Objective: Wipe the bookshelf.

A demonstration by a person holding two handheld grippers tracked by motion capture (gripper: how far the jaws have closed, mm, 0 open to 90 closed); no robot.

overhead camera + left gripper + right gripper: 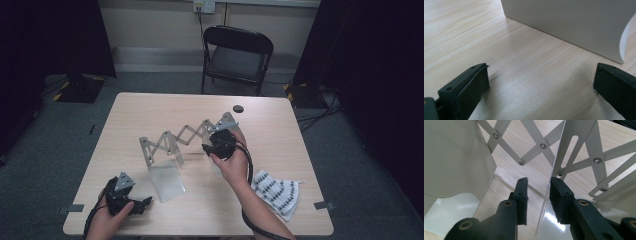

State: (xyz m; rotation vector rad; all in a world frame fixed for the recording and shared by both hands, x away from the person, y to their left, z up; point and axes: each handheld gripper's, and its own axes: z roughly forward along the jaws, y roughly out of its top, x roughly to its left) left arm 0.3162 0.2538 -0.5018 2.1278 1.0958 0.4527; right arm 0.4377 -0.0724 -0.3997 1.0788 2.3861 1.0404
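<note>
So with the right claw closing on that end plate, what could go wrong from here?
1. The right claw straddles the thin end plate, but only one pad looks close to it; an uneven squeeze could twist or slip off the edge.
2. The left claw is open on the table, short of the other plate, so nothing anchors the rack; pushing may slide it whole.

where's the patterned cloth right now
In the high view the cloth lies near the table's front right corner, beside the right forearm.
</note>
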